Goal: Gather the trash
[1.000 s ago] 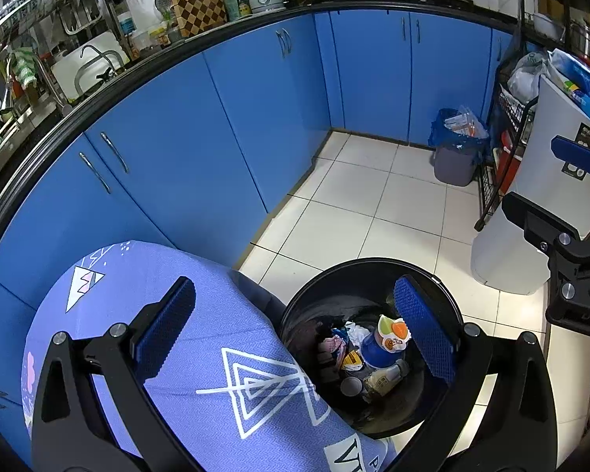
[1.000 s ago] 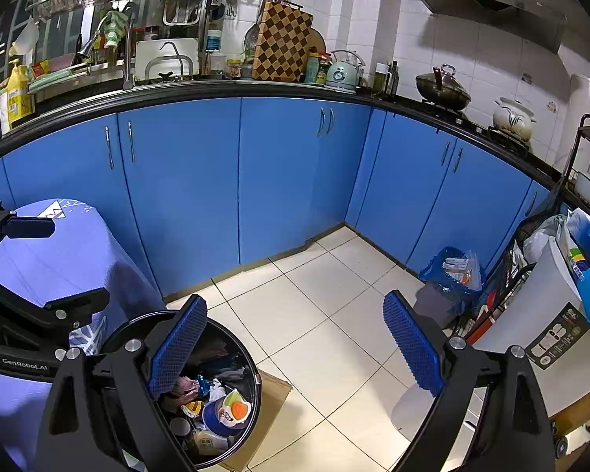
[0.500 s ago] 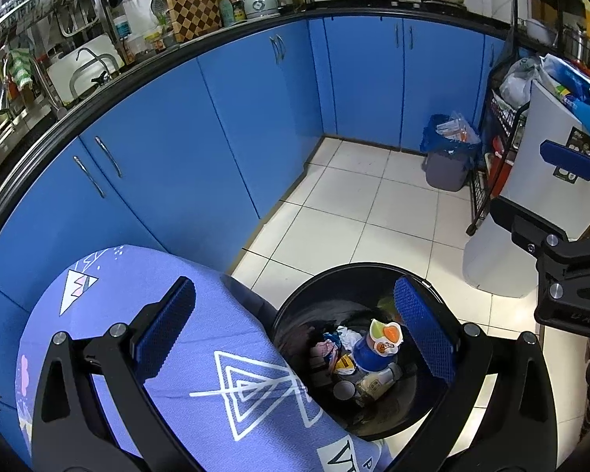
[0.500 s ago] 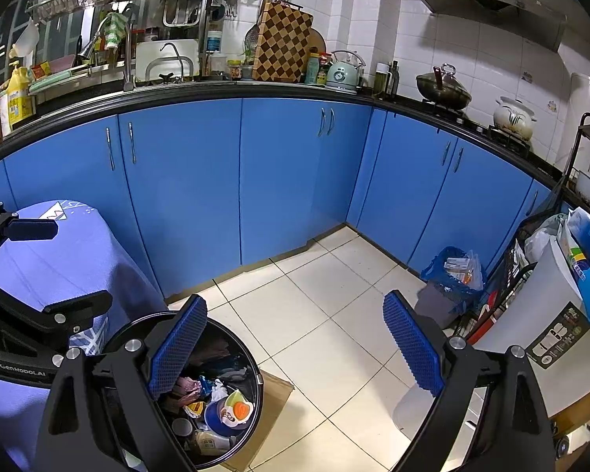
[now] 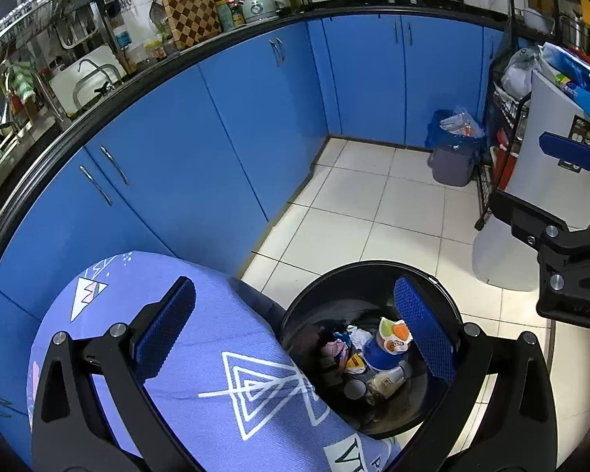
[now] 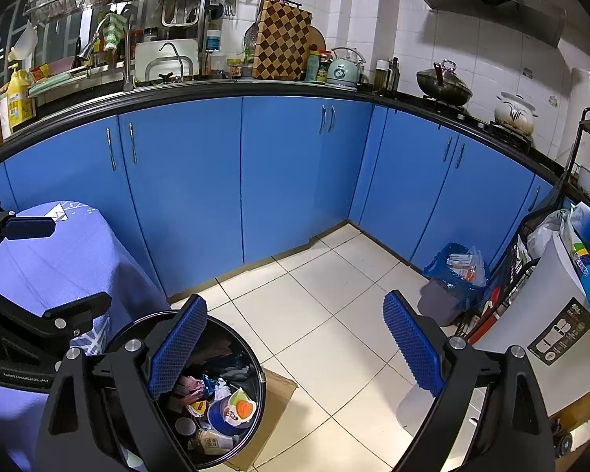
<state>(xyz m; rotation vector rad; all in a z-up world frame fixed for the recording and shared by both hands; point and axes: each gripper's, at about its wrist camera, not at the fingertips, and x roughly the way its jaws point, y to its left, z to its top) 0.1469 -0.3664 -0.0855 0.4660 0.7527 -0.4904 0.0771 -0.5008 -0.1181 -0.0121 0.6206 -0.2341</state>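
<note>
A black round trash bin (image 5: 444, 299) stands on the tiled floor beside a table under a purple cloth (image 5: 200, 358). It holds several pieces of trash, among them a blue cup with a white and orange lid (image 5: 387, 344). My left gripper (image 5: 295, 330) is open and empty, high above the table edge and the bin. My right gripper (image 6: 295, 350) is open and empty, above the bin (image 6: 255, 369) and the floor. The cup also shows in the right wrist view (image 6: 232, 413). The right gripper shows at the right edge of the left wrist view.
Blue kitchen cabinets (image 6: 279, 173) curve around the white tiled floor (image 6: 326, 295). A small grey bin with a blue bag (image 6: 452, 287) stands in the corner. A white appliance (image 6: 546, 314) and a black rack (image 5: 499, 126) stand at the right. Flat cardboard (image 6: 275, 397) lies under the black bin.
The left gripper has risen and drawn back a little, so the bin looks smaller and lower. The right gripper has hardly moved. Both stay open.
</note>
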